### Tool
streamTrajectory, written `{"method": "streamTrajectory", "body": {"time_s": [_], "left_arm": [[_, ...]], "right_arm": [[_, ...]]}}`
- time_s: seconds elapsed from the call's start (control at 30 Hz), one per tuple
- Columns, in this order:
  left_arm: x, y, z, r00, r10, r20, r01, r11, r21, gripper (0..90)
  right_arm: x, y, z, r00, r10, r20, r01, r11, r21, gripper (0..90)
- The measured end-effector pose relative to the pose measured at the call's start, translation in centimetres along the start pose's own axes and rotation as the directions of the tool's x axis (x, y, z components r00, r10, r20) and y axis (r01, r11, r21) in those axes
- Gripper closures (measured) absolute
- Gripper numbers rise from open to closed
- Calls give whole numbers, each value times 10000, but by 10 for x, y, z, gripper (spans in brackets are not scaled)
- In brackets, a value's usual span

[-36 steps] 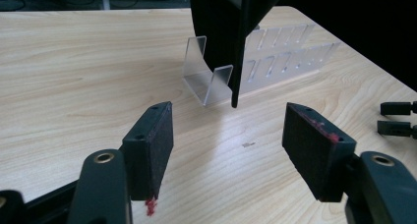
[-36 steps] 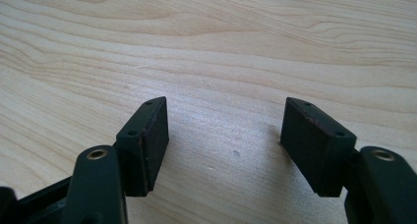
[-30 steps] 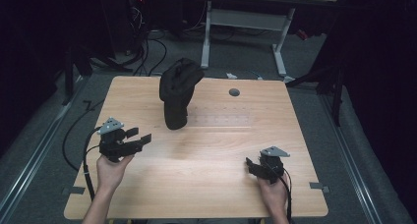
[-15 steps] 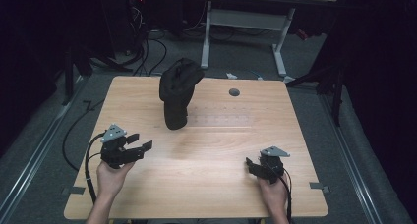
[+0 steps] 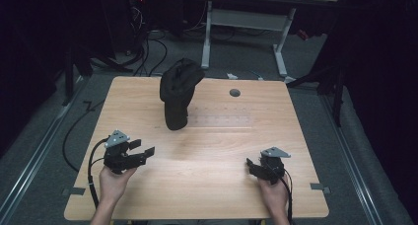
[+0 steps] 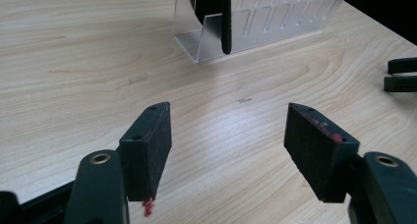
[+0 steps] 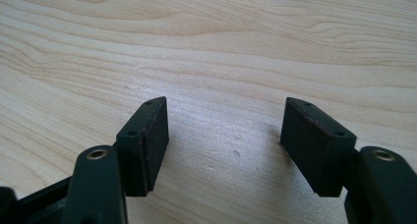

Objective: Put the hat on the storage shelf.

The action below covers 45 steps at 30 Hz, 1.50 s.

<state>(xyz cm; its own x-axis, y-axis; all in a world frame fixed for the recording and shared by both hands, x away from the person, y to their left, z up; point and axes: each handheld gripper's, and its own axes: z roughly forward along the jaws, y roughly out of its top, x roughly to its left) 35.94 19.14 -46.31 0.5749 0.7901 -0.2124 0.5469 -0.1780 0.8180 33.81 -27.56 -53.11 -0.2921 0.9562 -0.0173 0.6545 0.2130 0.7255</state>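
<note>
We have drawn our left gripper [image 5: 144,152] back toward us, away from the black cap [image 5: 178,93] propped on the clear rack [image 6: 255,22]. Both it and the right gripper [image 5: 252,167] gape empty; the cap seems placed.

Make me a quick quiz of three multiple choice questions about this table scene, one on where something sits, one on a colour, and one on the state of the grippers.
1. Where does the dark cap sit?
A. Far half of the table, left of centre
B. Between the two grippers
C. On the floor

2. What colour is the rack holding the cap?
A. Red
B. Clear
C. Blue

3. How do the jaws of the left gripper and right gripper stand?
A. Both shut
B. One open
C. Both open

Answers: 1 A, the high view shows it beyond the hands. 2 B, the wooden table shows through it. 3 C, each gripper view shows a wide gap.
</note>
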Motion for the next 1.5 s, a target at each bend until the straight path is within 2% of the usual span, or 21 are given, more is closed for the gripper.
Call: {"method": "streamTrajectory", "body": {"time_s": [0.1, 0.23, 1.13, 1.33, 1.5], "left_arm": [[1, -3, 1, 9996, -226, 177, 227, 9997, -33, 338], [2, -7, 2, 9991, -337, 247, 337, 9994, 10, 328], [-4, -26, 29, 9978, -457, 480, 416, 9957, 832, 312], [-4, -28, 37, 9982, -465, 381, 424, 9938, 1026, 311], [-6, -31, 44, 9996, -289, 47, 282, 9938, 1076, 314]], "right_arm": [[0, 0, 0, 10000, -2, 2, 2, 10000, 0, 352], [0, 0, 0, 10000, 0, 1, 0, 10000, -1, 352], [0, 0, 0, 10000, 9, 13, -9, 10000, 0, 352], [0, 0, 0, 10000, 12, 12, -12, 10000, 0, 352], [0, 0, 0, 10000, 3, 11, -3, 10000, 1, 352]]}}
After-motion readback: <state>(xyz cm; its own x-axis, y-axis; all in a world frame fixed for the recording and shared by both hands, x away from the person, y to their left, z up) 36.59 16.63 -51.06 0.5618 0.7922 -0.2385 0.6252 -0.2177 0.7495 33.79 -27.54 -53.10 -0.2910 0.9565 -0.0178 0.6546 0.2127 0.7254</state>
